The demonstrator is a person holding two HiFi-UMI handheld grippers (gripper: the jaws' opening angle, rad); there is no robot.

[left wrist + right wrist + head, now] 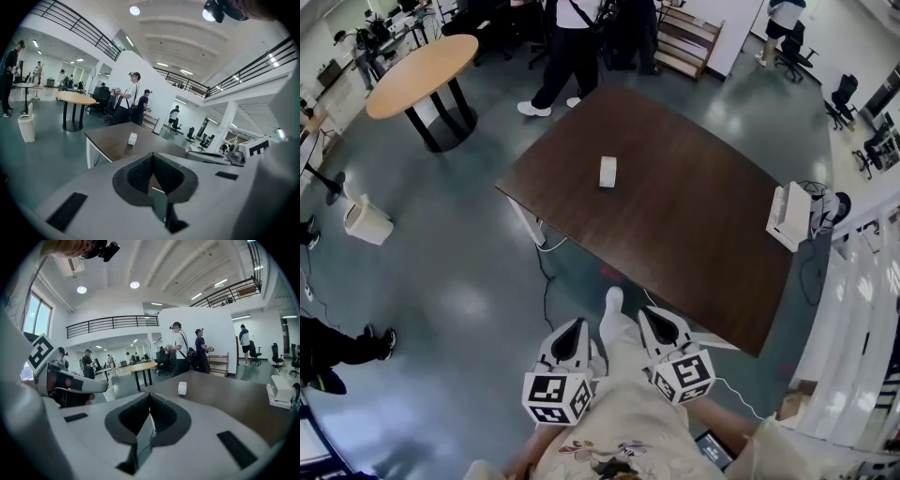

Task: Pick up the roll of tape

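Left gripper: your left gripper (151, 156) is closed, jaws tip to tip with nothing between them.
Right gripper: your right gripper (150, 396) is closed and empty too, just beside the left, short of the table's near edge.
Roll of tape: the white roll of tape (607, 172) sits on the dark table (694, 234), toward its far side, well apart from both grippers.
Beyond: a white box (789, 216) at the table's right edge; a round wooden table (422, 73) and a bin (366, 221) across the floor.

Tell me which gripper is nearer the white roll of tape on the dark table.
Right, barely. Both sit short of the near edge of the dark brown table, far from the white roll of tape: right gripper slightly to its right, left gripper slightly to its left.
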